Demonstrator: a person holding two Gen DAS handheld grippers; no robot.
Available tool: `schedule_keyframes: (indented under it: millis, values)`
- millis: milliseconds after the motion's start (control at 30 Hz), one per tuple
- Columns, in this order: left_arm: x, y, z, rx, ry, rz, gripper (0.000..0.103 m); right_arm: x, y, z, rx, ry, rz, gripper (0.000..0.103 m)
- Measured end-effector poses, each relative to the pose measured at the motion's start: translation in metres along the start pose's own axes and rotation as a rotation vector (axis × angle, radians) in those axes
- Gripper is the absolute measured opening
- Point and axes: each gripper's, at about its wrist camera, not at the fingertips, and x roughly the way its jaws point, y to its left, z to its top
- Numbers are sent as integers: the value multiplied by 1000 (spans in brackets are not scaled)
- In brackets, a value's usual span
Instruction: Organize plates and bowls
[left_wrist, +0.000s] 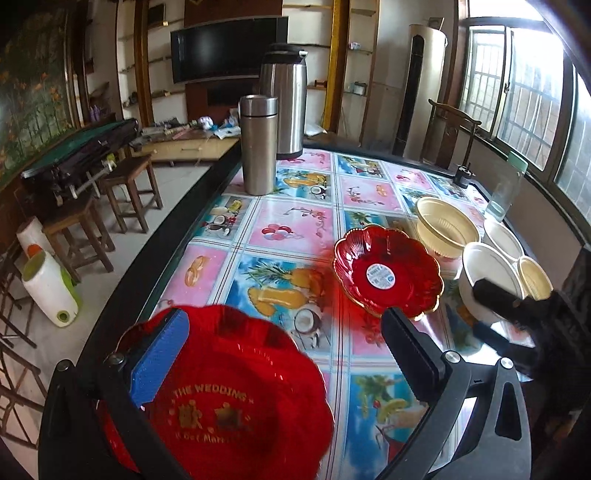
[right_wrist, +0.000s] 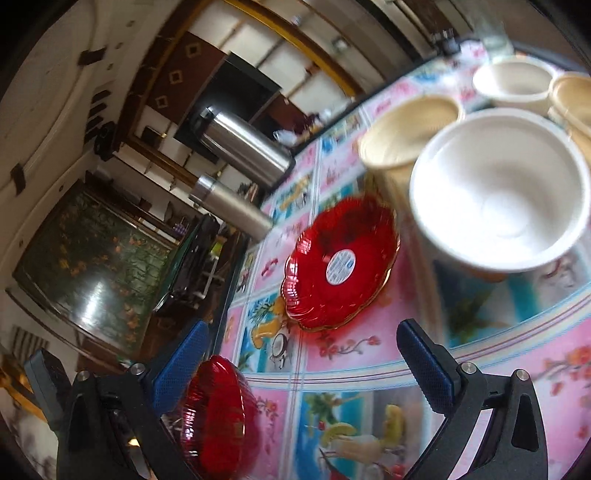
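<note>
A red plate lettered "THE WEDDING" (left_wrist: 236, 398) lies low in the left wrist view. My left gripper (left_wrist: 284, 317) stands open over it, with the blue finger (left_wrist: 159, 354) above the plate's left rim. A second red plate with a white sticker (left_wrist: 388, 273) (right_wrist: 340, 266) rests mid-table. Behind it are a cream bowl (left_wrist: 443, 229) (right_wrist: 406, 129) and a large white bowl (left_wrist: 487, 266) (right_wrist: 498, 184). My right gripper (right_wrist: 303, 326) (left_wrist: 484, 310) is open, empty, near the white bowl. The lettered plate (right_wrist: 218, 417) shows beside its left finger.
Another white bowl (left_wrist: 502, 236) and a cream bowl (left_wrist: 535, 277) sit at the far right. Two steel flasks (left_wrist: 258, 144) (left_wrist: 284, 99) stand at the back of the patterned table (left_wrist: 295, 221). A glass jar (left_wrist: 506, 188) is by the window. Wooden stools (left_wrist: 129, 184) stand left.
</note>
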Motion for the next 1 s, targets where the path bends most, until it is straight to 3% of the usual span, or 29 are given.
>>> schedule_keyframes:
  millis: [167, 367, 433, 833, 1000]
  values:
    - [29, 16, 27, -76, 96, -107, 103, 17, -2, 13, 28, -30, -77, 93]
    - [76, 13, 50, -149, 262, -200, 103, 30, -18, 22, 122, -23, -74, 83]
    - [90, 9, 54, -164, 295, -206, 103, 35, -23, 22, 133, -3, -63, 77]
    - [153, -14, 49, -289, 473, -270, 100, 60, -62, 31, 272, 142, -1, 78]
    - [166, -20, 45, -321, 497, -274, 96, 65, -62, 30, 277, 144, -8, 77]
